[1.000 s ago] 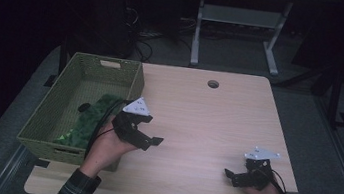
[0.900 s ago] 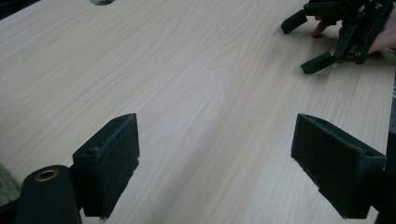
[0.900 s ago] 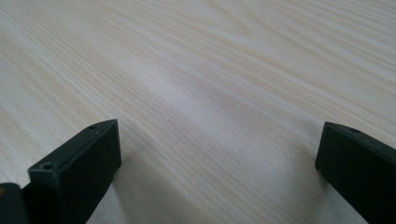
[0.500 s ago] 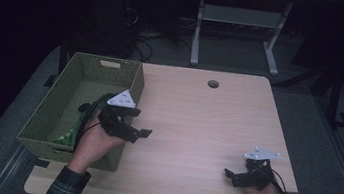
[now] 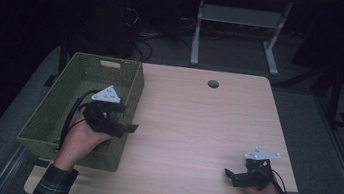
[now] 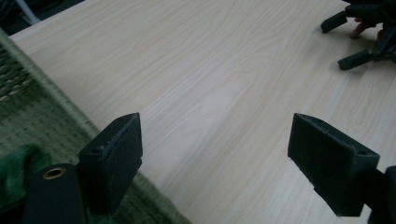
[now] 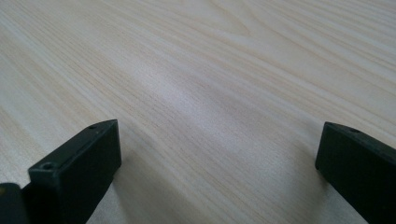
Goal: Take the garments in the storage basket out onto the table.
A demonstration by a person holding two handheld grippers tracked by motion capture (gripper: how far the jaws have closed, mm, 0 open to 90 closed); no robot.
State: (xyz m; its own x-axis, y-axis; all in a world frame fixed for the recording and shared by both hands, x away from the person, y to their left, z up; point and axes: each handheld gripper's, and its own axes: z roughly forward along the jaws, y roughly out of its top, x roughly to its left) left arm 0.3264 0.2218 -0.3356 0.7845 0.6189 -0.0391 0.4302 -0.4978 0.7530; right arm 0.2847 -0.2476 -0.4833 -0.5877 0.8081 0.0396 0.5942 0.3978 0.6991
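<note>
- Left gripper [image 5: 123, 127]: held over the near right part of the green woven basket [image 5: 52, 111], jaws reaching out across the basket's right wall toward the table [image 5: 196, 125].
- Left jaws spread wide, nothing between them; the left gripper view looks through the gap [image 6: 215, 154] onto bare wood, with the basket rim [image 6: 56, 102] running below the left jaw.
- Green cloth [image 6: 14, 172]: inside the basket, a small patch of it at the lower left edge of the left gripper view, beside the jaw base. Not touched by the jaws.
- Right gripper [image 5: 236, 176]: near right part of the table, low over the wood, well apart from the basket.
- Right jaws also wide open, holding nothing; wood grain between them in the right gripper view [image 7: 217, 154].
- Round cable hole [image 5: 213, 84] at the far middle of the table.
</note>
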